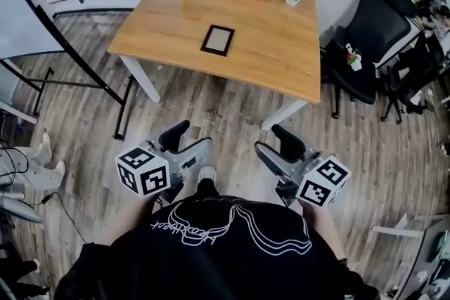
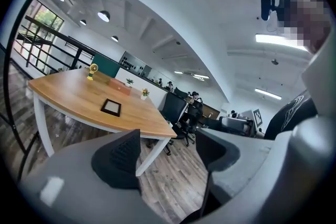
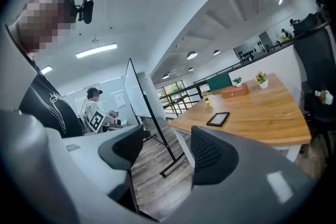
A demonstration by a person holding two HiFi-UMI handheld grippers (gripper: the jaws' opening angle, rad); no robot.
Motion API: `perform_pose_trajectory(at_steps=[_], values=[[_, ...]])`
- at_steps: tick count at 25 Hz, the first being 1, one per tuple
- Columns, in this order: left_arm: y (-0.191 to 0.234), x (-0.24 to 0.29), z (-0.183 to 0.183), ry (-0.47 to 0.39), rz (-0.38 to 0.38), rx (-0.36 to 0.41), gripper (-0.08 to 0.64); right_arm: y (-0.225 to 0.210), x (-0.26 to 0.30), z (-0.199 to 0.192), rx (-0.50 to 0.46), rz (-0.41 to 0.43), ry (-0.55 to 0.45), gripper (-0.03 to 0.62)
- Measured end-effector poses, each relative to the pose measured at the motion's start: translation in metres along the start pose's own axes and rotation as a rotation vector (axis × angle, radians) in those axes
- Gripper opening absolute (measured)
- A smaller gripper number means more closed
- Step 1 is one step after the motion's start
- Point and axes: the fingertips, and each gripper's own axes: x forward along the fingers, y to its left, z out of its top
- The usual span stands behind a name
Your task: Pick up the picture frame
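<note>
Above floor: all fingers wide, empty

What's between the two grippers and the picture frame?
Head view: from the left gripper and right gripper to the picture frame there is only wood floor, then bare table.

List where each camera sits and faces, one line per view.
Head view: on the head, facing steeply down at table, frame, floor; shows torso, left tool, right tool.
Left gripper view: on left tool, facing the table past its open jaws; torso at right.
Right gripper view: on right tool, likewise; torso at left.
Shared: all show the frame.
</note>
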Motion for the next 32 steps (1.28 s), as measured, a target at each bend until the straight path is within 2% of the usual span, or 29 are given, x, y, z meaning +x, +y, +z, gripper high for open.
perform_pose_trajectory(at_steps=[4, 8, 18, 24, 32], values=[[0.057, 0.021, 0.029, 0.009, 0.010, -0.024, 0.316, -0.029, 0.051, 0.020, -0.008, 0.001, 0.027, 0.293], [0.096, 0.040, 0.053, 0.008, -0.001, -0.024, 0.316, -0.055, 0.088, 0.039, -0.021, -0.017, 0.018, 0.293], [0.142, 0.099, 0.081, 0.067, -0.030, -0.021, 0.316, -0.118, 0.129, 0.045, 0.041, -0.066, 0.036, 0.293], [0.176, 0.147, 0.095, 0.094, -0.013, -0.045, 0.316, -0.175, 0.168, 0.059, 0.066, -0.040, 0.057, 0.291], [0.244, 0.215, 0.141, 0.104, 0.061, -0.062, 0.316, -0.265, 0.242, 0.091, 0.074, 0.019, 0.127, 0.291]])
